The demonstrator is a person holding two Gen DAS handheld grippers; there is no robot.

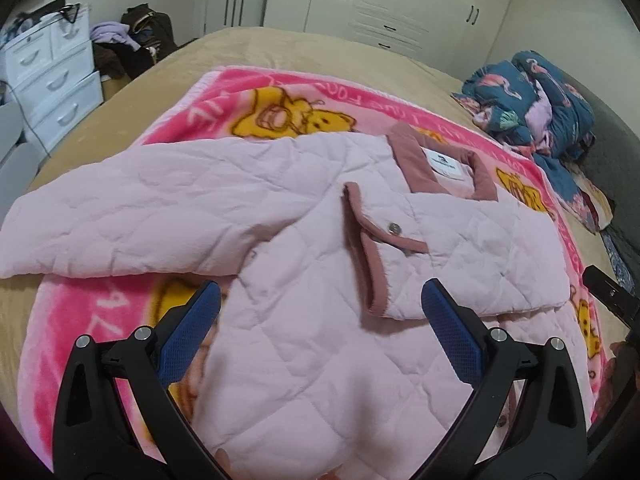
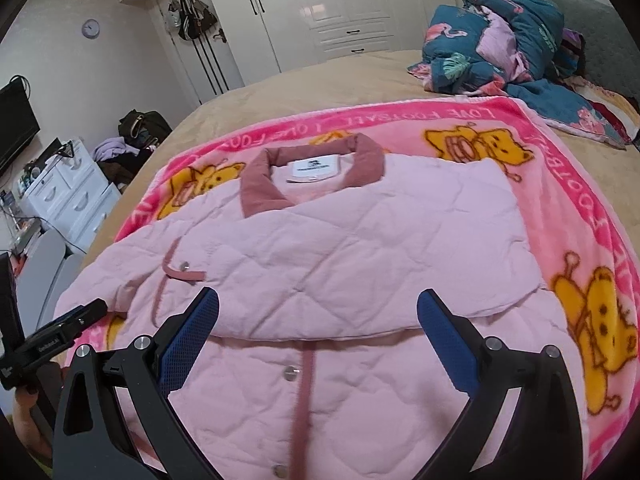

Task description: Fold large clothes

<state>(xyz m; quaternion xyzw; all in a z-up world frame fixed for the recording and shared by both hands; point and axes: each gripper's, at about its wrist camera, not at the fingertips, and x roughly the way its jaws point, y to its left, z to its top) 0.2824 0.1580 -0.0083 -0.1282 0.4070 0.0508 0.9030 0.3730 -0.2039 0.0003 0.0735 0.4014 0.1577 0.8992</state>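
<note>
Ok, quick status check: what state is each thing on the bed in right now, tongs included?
Pink quilted jacket: lying flat, buttoned, one sleeve folded across the chest, other sleeve still spread out.
Pink cartoon blanket: spread flat under the jacket.
Floral duvet: bunched in a heap.
Left tongs: open, empty.
Right tongs: open, empty.

pink cartoon blanket (image 2: 560,216), wardrobe (image 2: 340,4), white drawers (image 1: 52,76)
</note>
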